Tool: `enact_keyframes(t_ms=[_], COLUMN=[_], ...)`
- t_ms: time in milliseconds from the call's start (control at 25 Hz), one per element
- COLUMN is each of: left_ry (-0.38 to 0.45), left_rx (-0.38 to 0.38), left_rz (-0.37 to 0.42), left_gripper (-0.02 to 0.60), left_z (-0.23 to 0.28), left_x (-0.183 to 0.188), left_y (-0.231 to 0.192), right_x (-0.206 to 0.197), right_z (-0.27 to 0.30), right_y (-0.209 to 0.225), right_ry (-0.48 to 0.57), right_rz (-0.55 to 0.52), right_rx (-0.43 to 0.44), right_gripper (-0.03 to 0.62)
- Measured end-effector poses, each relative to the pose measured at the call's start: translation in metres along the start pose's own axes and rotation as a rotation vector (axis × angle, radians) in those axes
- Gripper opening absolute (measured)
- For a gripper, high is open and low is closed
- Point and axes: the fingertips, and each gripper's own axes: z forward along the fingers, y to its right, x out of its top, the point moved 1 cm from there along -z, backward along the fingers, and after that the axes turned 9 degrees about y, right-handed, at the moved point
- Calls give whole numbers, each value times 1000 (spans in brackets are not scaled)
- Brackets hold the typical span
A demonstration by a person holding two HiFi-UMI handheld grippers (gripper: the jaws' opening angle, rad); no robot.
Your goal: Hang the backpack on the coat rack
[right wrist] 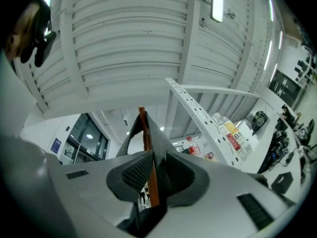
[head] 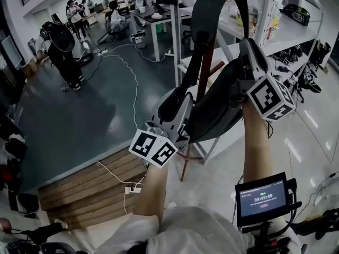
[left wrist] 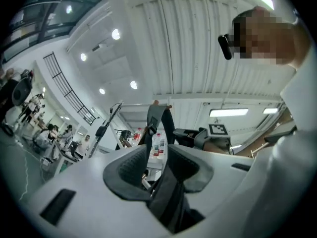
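Observation:
A dark grey backpack (head: 212, 115) is held up against the brown wooden coat rack pole (head: 206, 67) in the head view. Its straps (head: 198, 30) run up past the top of the frame. My left gripper (head: 176, 103) is shut on a strap at the bag's lower left. My right gripper (head: 248, 52) is shut on the bag's right side, higher up. In the left gripper view the gripper (left wrist: 157, 170) pinches a dark strap (left wrist: 167, 128) that loops over a rack peg (left wrist: 156, 103). In the right gripper view the gripper (right wrist: 157, 175) clamps dark strap fabric (right wrist: 161, 143) beside the pole (right wrist: 143, 128).
White perforated shelving (head: 270, 9) with bottles stands close behind the rack on the right. A wooden platform (head: 90, 184) and a white cable (head: 132, 83) lie on the floor at left. A person in black (head: 63, 52) stands far left. A small screen (head: 262, 197) sits at lower right.

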Motion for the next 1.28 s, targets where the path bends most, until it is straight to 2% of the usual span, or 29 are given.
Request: enact_keyframes(t_ms=[120, 280, 440, 600, 800, 880, 1040, 1160, 1280], left_ry=[1, -47, -46, -60, -38, -42, -51, -47, -59], left_rx=[-7, -15, 0, -5, -39, -58, -69, -80, -89], left_rz=[-36, 14, -21, -23, -51, -55, -83, -133, -131], left_gripper=[121, 120, 120, 120, 120, 120, 78, 78, 76], left_z=[-7, -8, -16, -15, -23, -25, -30, -32, -35], left_x=[-5, -15, -19, -25, -19, -16, -9, -6, -7], left_y=[4, 5, -2, -1, 6, 10, 10, 15, 19], right_x=[8, 25, 25, 9, -5, -10, -19, -21, -24], right_z=[-10, -26, -46, -65, -99, -109, -123, -136, -146], right_y=[2, -4, 7, 17, -2, -16, -46, -65, -75], right_ry=[125, 222, 270, 252, 240, 213, 153, 139, 124], right_rz=[88, 86, 144, 222, 312, 318, 266, 303, 343], right_rx=[50, 98, 56, 58, 161, 204, 255, 323, 371], right_gripper=[63, 64, 64, 63, 63, 63, 61, 61, 61])
